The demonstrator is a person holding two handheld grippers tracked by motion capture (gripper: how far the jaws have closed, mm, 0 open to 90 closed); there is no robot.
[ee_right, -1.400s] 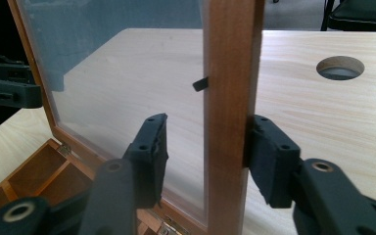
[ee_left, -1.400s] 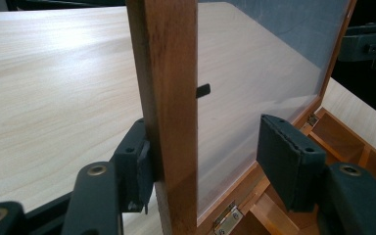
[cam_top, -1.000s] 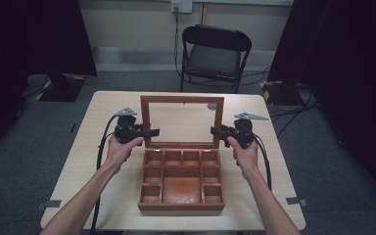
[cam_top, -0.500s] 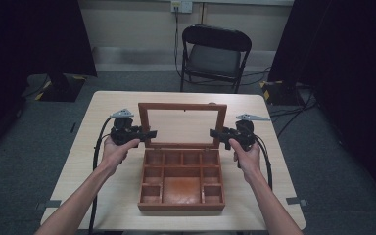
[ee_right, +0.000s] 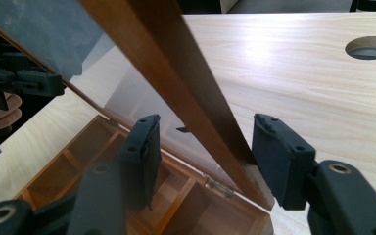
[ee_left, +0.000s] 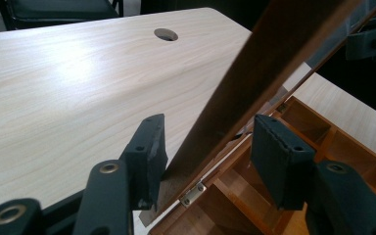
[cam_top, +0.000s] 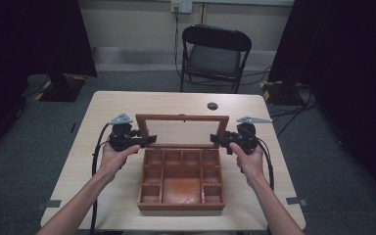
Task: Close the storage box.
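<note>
Standing open on a pale wooden counter (cam_top: 107,105) is a brown wooden box (cam_top: 181,182) with many small compartments; it sits toward the near edge, between a person's two forearms. Its glass-paned lid (cam_top: 182,131) is raised at the back on small metal hinges (ee_left: 192,194) and leans partway over the box.

The left gripper (cam_top: 147,140) sits at the lid's left side rail. In the left gripper view, the wooden rail (ee_left: 254,83) runs slantwise between the two black fingers (ee_left: 147,156). The left finger's pad lies against the rail's lower end, while the right finger stands clear of the wood with a gap. The fingers have just been opening a little, so they are apart around the rail, not clamped on it.

The right gripper (cam_top: 219,139) sits at the lid's right side rail. In the right gripper view, that rail (ee_right: 176,68) passes between the fingers (ee_right: 281,156), and both pads stand off from the wood. These fingers have also just been opening, with the rail between them.

Each gripper carries a grey three-cornered plate (cam_top: 121,119) on top and trails a black cable (cam_top: 98,147) back along the forearm. A round hole (cam_top: 212,105) is cut in the counter behind the lid. Beyond the counter a black folding chair (cam_top: 215,56) stands against the wall.
</note>
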